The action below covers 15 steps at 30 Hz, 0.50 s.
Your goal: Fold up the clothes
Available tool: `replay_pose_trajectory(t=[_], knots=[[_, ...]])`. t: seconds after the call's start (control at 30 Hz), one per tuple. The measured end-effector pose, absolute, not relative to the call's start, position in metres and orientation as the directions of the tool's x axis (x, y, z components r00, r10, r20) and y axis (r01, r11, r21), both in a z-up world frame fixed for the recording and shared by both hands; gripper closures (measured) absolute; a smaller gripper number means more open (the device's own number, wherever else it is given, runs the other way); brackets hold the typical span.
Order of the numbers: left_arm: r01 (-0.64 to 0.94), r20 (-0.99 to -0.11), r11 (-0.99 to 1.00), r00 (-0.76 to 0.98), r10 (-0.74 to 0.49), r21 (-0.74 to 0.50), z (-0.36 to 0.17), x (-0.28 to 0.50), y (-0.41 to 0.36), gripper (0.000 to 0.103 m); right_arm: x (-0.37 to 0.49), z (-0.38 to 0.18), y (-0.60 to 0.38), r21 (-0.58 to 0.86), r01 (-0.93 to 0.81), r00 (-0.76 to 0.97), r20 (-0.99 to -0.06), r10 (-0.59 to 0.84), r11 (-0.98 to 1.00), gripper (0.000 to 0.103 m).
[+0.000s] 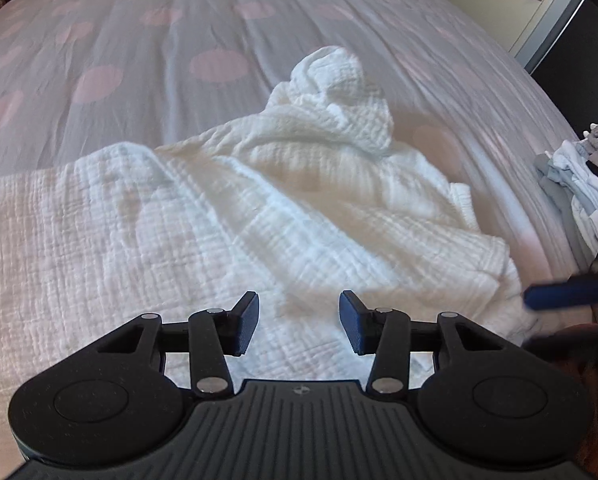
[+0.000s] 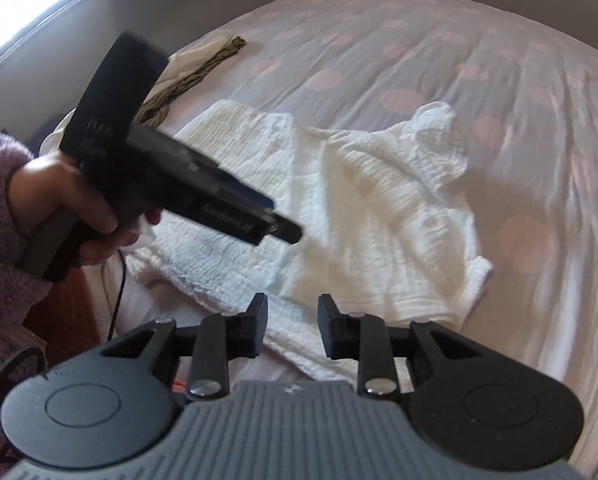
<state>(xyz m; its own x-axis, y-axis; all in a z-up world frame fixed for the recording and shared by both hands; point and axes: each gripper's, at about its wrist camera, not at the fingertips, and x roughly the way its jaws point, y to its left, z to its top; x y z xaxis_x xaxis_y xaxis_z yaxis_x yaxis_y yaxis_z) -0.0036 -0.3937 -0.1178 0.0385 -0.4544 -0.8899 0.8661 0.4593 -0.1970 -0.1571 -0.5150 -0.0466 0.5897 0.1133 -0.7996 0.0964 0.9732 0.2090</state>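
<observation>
Both our grippers, left point(image 1: 299, 322) and right point(image 2: 292, 326), hover with jaws apart and empty over the white garment point(image 1: 259, 200) rumpled on the bed point(image 1: 139, 40); grabbing bunched layers could fold it crooked.

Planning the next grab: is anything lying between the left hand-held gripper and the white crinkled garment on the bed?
Nothing visible. The left hand-held gripper hangs with jaws apart directly over the white crinkled cotton garment, with only air between. The pile of clothes sits off to the right.
</observation>
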Motion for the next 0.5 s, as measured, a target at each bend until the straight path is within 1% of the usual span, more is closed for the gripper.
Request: replay_pose_trajectory(t=[0.1, 0.23, 0.3, 0.37, 0.5], knots=[[0.846, -0.901, 0.487, 0.017, -0.433, -0.218, -0.132, 0.005, -0.387, 0.060, -0.149, -0.042, -0.541, 0.179, 0.166, 0.602, -0.797, 0.044, 0.970, 0.072], [0.847, -0.894, 0.476, 0.002, -0.449, -0.237, -0.129, 0.006, -0.381, 0.060, -0.134, -0.043, -0.576, 0.235, 0.254, 0.639, -0.769, 0.020, 0.938, 0.072], [0.851, -0.888, 0.467, 0.000, -0.460, -0.242, -0.123, 0.008, -0.381, 0.060, -0.120, -0.046, -0.586, 0.193, 0.283, 0.633, -0.773, -0.032, 0.940, 0.072], [0.859, -0.883, 0.460, 0.019, -0.468, -0.226, -0.115, 0.010, -0.383, 0.060, -0.103, -0.049, -0.592, 0.136, 0.278, 0.623, -0.779, -0.071, 0.951, 0.072], [0.869, -0.876, 0.455, 0.056, -0.479, -0.194, -0.101, 0.019, -0.390, 0.060, -0.070, -0.054, -0.612, 0.139, 0.246, 0.652, -0.756, -0.058, 0.959, 0.071]])
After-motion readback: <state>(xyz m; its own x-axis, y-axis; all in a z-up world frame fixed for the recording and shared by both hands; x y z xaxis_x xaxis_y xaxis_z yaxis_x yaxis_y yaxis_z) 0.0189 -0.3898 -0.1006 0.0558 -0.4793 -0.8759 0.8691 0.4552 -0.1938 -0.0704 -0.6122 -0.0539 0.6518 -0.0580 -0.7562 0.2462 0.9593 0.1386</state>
